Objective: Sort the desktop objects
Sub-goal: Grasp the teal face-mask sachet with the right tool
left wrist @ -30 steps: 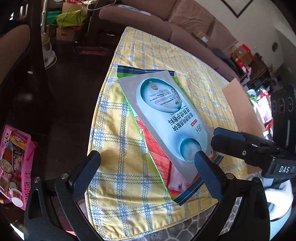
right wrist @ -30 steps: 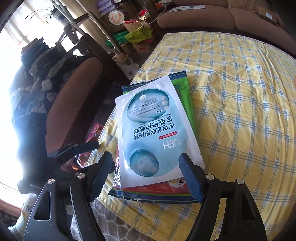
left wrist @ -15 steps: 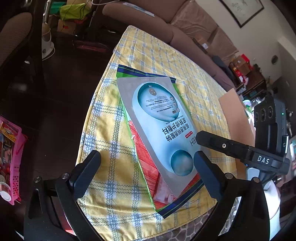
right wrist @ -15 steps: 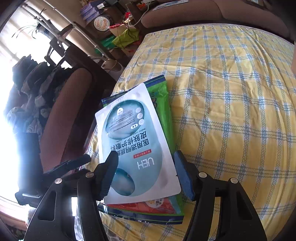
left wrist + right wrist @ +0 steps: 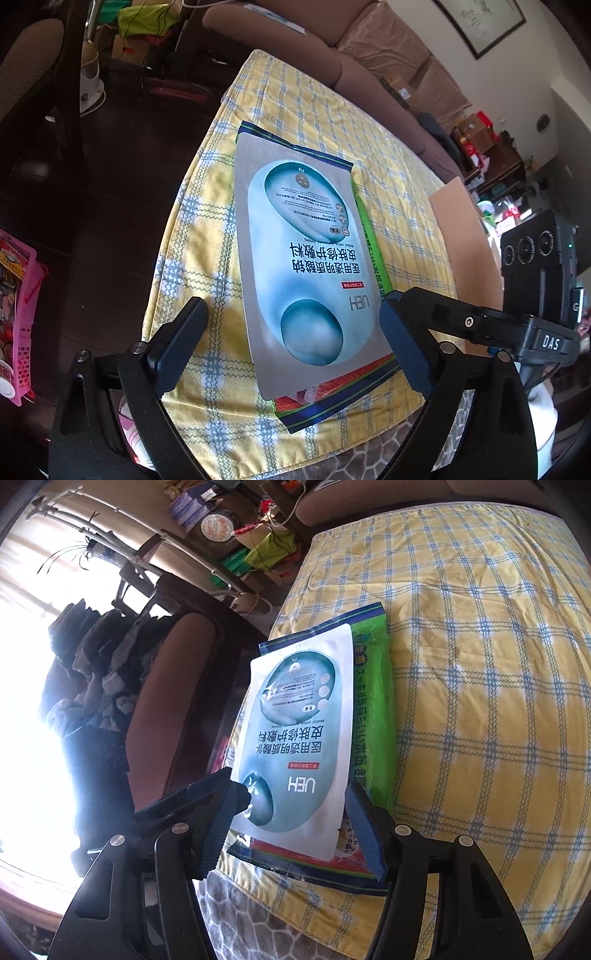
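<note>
A silver face-mask sachet [image 5: 303,258] [image 5: 299,738] with a teal oval lies on top of a green packet [image 5: 367,232] [image 5: 373,701], near the front left corner of the yellow checked tablecloth [image 5: 199,229]. My left gripper [image 5: 291,321] hovers over the sachet's near end. Its jaws are closing, and the sachet shows between them untouched. My right gripper [image 5: 291,794] stands narrower over the same end, framing the sachet, and I see no pad pressing on it. One finger [image 5: 443,317] of the right gripper reaches in beside the left one.
A flat cardboard sheet [image 5: 461,229] lies on the cloth to the right. Left of the table, a pink basket [image 5: 18,314] stands on the dark floor and a brown chair [image 5: 166,701] stands close by. A sofa [image 5: 332,48] runs behind the table.
Both grippers' jaws have narrowed. The right gripper has rolled and come closer to the sachet's near end. The sachet now sits more centred in the left wrist view.
</note>
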Demonstrator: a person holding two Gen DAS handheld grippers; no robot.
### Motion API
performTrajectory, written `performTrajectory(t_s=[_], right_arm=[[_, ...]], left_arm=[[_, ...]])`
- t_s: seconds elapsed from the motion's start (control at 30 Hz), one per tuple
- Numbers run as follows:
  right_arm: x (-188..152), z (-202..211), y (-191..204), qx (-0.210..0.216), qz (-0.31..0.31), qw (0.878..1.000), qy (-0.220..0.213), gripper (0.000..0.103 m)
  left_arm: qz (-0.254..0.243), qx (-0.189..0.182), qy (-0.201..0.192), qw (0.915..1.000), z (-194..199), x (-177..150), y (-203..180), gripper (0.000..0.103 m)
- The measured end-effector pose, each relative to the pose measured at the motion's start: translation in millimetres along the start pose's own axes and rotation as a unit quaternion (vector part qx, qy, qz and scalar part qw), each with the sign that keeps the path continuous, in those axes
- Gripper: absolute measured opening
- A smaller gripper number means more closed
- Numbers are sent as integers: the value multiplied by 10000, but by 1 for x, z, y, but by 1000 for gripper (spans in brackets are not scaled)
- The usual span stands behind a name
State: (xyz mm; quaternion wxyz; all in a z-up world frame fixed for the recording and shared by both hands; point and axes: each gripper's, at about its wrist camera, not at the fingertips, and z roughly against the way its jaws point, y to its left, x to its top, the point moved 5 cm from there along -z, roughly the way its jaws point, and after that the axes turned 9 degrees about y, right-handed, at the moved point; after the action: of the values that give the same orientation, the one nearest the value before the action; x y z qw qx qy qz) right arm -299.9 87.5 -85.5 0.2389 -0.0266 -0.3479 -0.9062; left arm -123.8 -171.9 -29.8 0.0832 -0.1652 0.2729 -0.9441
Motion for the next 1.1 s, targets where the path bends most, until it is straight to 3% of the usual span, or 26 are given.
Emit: performTrajectory(t_s=[0.03, 0.07, 0.1, 0.17, 0.23, 0.3, 0.4, 0.67, 0.87, 0.9, 0.97, 1.1], right_arm=[[1, -2, -2, 149, -124, 9998, -7, 64], [1, -3, -5, 350, -247, 9991, -29, 64], [2, -4, -6, 594, -349, 9976, -46, 63], [1, -7, -7, 976, -516, 9939, -75, 54], [1, -10, -9, 1168, -657, 9909, -81, 52], [2, -11, -10, 1206, -697, 9902, -126, 51], [2, -11, -9, 1228, -711, 9898, -99, 51], [-3, -11, -17, 1644, -974, 9815, -154, 50], [-7, -8, -26, 1837, -1112, 9766, -153, 49], [-10, -9, -29, 1951, -1187, 9734, -175, 49], [-12, -8, -35, 2141, -1332, 9674, -229, 47], [-16, -1, -38, 2090, -1359, 9682, -225, 49]], left_arm=[[17, -75, -6, 10000, 1, 0, 1, 73], [34, -141, 20, 9999, 1, -1, 1, 52], [29, -140, 70, 9999, 1, -1, 1, 42], [8, -92, 98, 9999, -1, -2, 3, 38], [44, -105, 95, 9999, -1, -3, 5, 33], [65, -82, 92, 9999, -2, -2, 8, 22], [250, -419, 75, 9988, 2, -3, 10, 21], [263, -602, 166, 9977, 9, -6, -1, 21], [426, -1174, 135, 9921, -2, -1, -5, 24], [462, -1137, 145, 9923, -5, -1, -5, 21], [310, -655, 119, 9973, -13, -3, -6, 4], [107, -483, 97, 9987, -17, -5, -14, 4]])
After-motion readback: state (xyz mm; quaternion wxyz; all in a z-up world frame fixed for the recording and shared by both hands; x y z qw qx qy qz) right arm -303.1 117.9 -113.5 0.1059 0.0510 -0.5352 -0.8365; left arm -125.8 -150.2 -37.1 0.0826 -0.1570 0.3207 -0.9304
